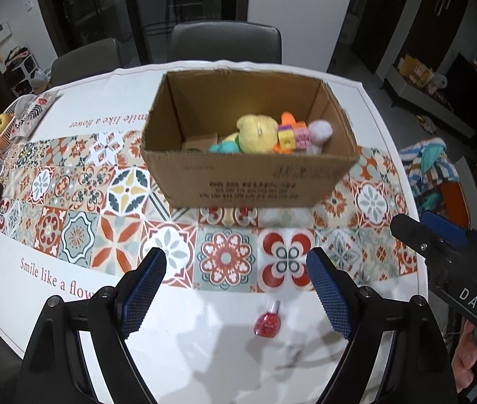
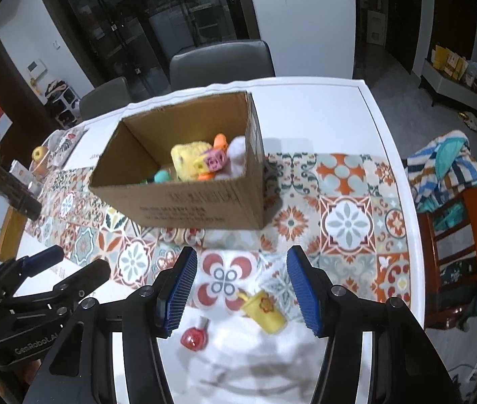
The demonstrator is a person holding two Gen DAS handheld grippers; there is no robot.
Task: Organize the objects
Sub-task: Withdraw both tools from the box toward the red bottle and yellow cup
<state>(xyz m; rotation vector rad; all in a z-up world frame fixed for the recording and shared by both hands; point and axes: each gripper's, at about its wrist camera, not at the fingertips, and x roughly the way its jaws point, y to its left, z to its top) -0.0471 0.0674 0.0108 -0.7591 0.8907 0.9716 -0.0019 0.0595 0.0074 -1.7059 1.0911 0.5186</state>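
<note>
An open cardboard box (image 1: pixel 248 181) (image 2: pixel 184 198) stands mid-table and holds a yellow plush toy (image 1: pixel 258 133) (image 2: pixel 189 160), colourful cubes (image 1: pixel 294 138) and other toys. A red nail polish bottle (image 1: pixel 267 323) (image 2: pixel 194 336) lies on the white cloth near the front edge. A yellow toy cup (image 2: pixel 264 309) lies on its side to the right of it. My left gripper (image 1: pixel 236 289) is open and empty, just above the bottle. My right gripper (image 2: pixel 242 289) is open and empty, with the cup between its fingers' lines.
The table (image 1: pixel 70 111) has a patterned tile runner (image 1: pixel 80 202). A fruit basket (image 1: pixel 2 128) sits at the far left. Chairs (image 1: pixel 225 42) stand behind the table. A wooden chair with striped cloth (image 2: pixel 450 175) is at the right.
</note>
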